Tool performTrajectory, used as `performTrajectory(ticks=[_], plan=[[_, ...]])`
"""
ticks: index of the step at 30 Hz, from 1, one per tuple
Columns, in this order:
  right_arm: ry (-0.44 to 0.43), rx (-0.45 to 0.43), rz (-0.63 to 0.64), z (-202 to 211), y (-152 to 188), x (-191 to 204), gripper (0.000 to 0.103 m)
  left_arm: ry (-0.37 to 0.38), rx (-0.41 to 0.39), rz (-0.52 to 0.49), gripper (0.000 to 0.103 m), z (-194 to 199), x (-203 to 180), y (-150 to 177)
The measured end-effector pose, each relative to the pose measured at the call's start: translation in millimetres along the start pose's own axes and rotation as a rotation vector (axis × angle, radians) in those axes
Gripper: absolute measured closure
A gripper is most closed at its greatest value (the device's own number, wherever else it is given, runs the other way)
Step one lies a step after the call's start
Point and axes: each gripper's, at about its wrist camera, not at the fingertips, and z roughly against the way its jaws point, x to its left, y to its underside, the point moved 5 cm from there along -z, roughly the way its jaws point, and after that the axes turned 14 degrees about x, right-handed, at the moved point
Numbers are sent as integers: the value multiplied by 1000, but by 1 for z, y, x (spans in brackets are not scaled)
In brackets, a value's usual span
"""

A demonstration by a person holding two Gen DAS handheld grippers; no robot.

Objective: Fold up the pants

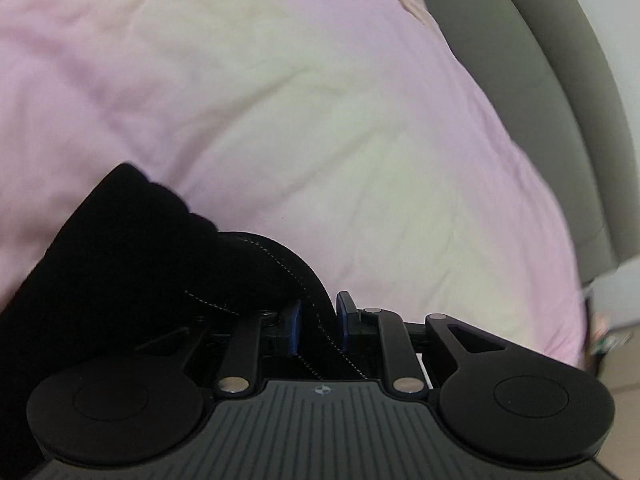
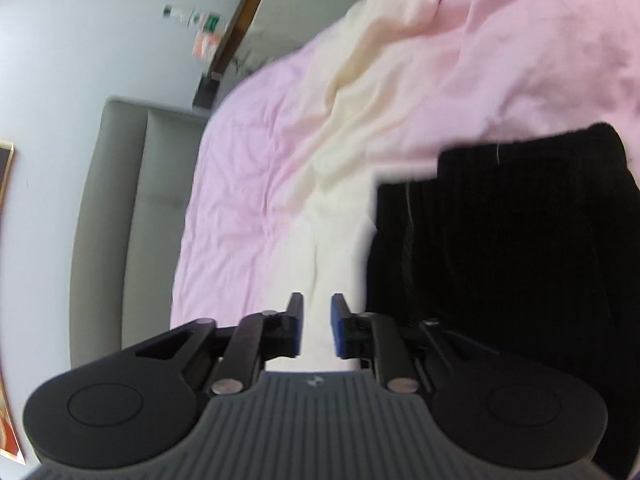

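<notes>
The pants [image 1: 132, 248] are black with pale stitching along a seam. In the left wrist view they drape over the left side of my left gripper [image 1: 318, 320], and a stitched edge runs between its blue-padded fingers, which are shut on it. In the right wrist view the pants [image 2: 520, 240] lie as a flat dark mass on the bed to the right of my right gripper [image 2: 316, 324]. That gripper is open and empty, a little above the bedcover, beside the pants' left edge.
The bed is covered by a pink and cream quilt [image 1: 280, 100], rumpled at the far side [image 2: 500, 40]. A grey padded headboard [image 2: 120, 200] borders the bed, also in the left wrist view [image 1: 540, 80]. A white wall and a dark wooden frame [image 2: 240, 20] lie beyond.
</notes>
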Motion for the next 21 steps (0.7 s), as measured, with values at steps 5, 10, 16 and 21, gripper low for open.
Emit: performTrajectory(ticks=[5,10,16,21], plan=[[49,-73,113,23,-16,2,74,278,115,316,82,5,48,-13],[107,-88,261,64,-2,-12,72,412,79,153,43,52,11,2],[218,-22,405,88,50,-35,67,157,-167,-130,11,140,-3,19],[275,-3,358,101,81,-69,54,-170,-164,-261,11,151,42,70]])
